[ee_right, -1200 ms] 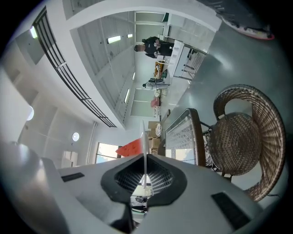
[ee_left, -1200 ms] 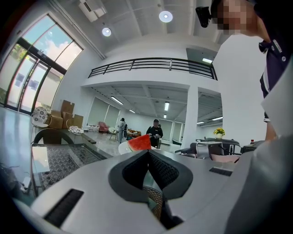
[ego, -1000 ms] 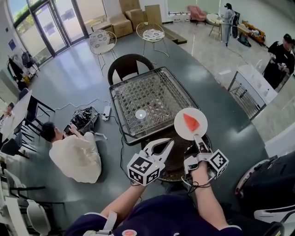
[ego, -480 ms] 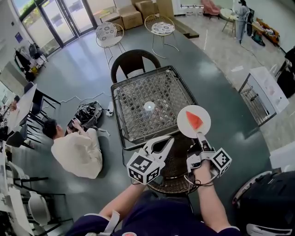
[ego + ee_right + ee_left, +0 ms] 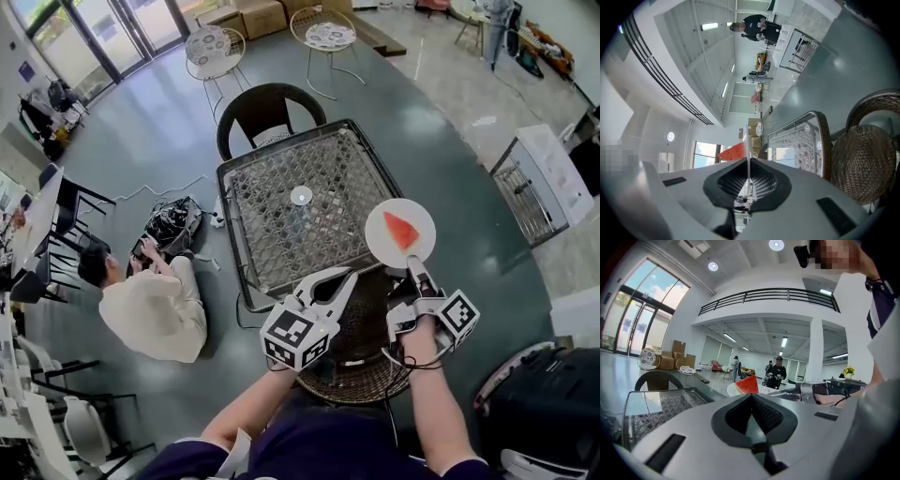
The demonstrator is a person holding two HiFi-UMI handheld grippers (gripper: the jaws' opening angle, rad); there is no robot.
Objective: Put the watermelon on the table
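A red watermelon slice [image 5: 401, 230] lies on a round white plate [image 5: 384, 246]. My right gripper [image 5: 415, 269] is shut on the plate's near rim and holds it level by the near right corner of the glass-topped lattice table [image 5: 230, 230]. In the right gripper view the plate [image 5: 748, 145] shows edge-on between the pads, with the slice [image 5: 733, 151] to its left. My left gripper [image 5: 342, 279] hangs beside it over the table's near edge, tips together and holding nothing. The left gripper view shows the slice [image 5: 748, 385] just beyond its shut jaws.
A brown wicker chair [image 5: 361, 352] stands under both grippers at the table's near side, a dark chair [image 5: 267, 112] at the far side. A small white disc [image 5: 301, 196] shows on the tabletop. A person [image 5: 150, 314] sits on the floor at the left. A black bag [image 5: 544, 403] lies at lower right.
Both grippers have moved forward toward the table, the right one carrying the plate and slice. The plate now sits at the table's near right corner.
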